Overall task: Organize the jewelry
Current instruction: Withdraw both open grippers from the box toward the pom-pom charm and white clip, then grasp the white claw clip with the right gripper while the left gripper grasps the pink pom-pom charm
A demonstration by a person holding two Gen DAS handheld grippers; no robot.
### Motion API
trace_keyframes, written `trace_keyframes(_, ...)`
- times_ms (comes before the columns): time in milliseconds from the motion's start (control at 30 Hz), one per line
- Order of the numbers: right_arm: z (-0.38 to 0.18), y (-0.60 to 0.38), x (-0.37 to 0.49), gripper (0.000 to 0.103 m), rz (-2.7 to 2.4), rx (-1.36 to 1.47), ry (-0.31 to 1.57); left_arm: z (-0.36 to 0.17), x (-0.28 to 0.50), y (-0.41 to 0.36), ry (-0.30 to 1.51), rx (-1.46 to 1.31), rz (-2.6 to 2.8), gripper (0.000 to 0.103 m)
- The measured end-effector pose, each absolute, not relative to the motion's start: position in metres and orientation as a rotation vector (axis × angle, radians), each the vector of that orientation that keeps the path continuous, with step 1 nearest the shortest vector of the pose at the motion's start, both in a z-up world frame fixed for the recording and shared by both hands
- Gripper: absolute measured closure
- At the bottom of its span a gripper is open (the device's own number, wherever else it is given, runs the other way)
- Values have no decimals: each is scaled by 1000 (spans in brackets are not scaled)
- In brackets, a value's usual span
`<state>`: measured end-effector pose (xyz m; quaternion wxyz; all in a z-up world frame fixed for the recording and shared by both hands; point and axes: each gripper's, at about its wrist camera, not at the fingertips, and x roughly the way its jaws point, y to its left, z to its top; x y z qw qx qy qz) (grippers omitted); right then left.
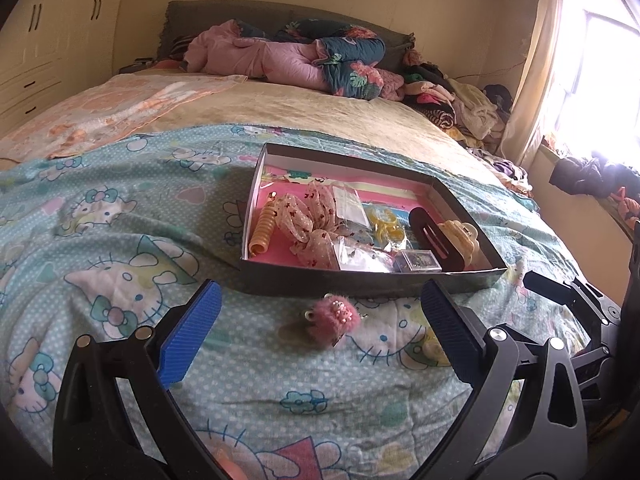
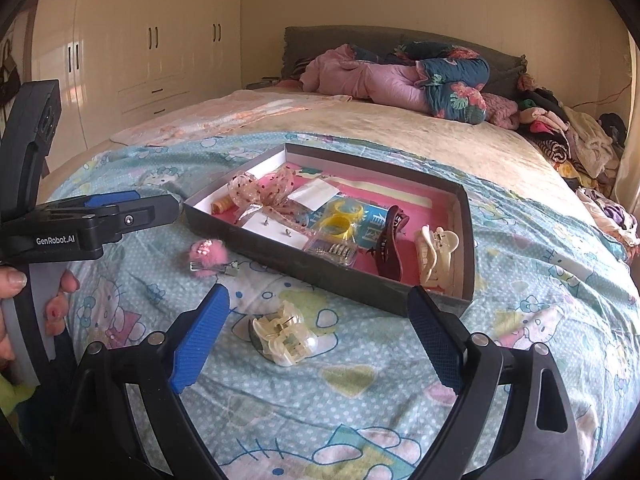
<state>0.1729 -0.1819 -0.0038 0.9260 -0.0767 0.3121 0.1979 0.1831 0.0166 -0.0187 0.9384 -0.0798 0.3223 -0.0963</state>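
A shallow dark box with a pink floor lies on the Hello Kitty quilt. It holds a pink bow, an orange spiral tie, yellow rings, a dark red clip and a cream claw clip. In front of the box, a fluffy pink clip rests on the quilt between the fingers of my open left gripper. My right gripper is open around a clear claw clip lying on the quilt. Neither gripper touches its clip.
The box sits mid-bed, and the fluffy pink clip lies to its left. Rolled quilts and a clothes pile fill the far end of the bed. A hand holds the left gripper. Wardrobes line the left wall.
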Motion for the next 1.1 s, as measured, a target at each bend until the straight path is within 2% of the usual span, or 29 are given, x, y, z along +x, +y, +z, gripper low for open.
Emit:
trace_keyframes(900,-47,-160,179,15,453,-204,736,-62,199,6,788,-73,-182,12)
trace_keyframes(1100,-54,-154,193,15,460,-214,758,-64,207,6,795,-78,-192,17)
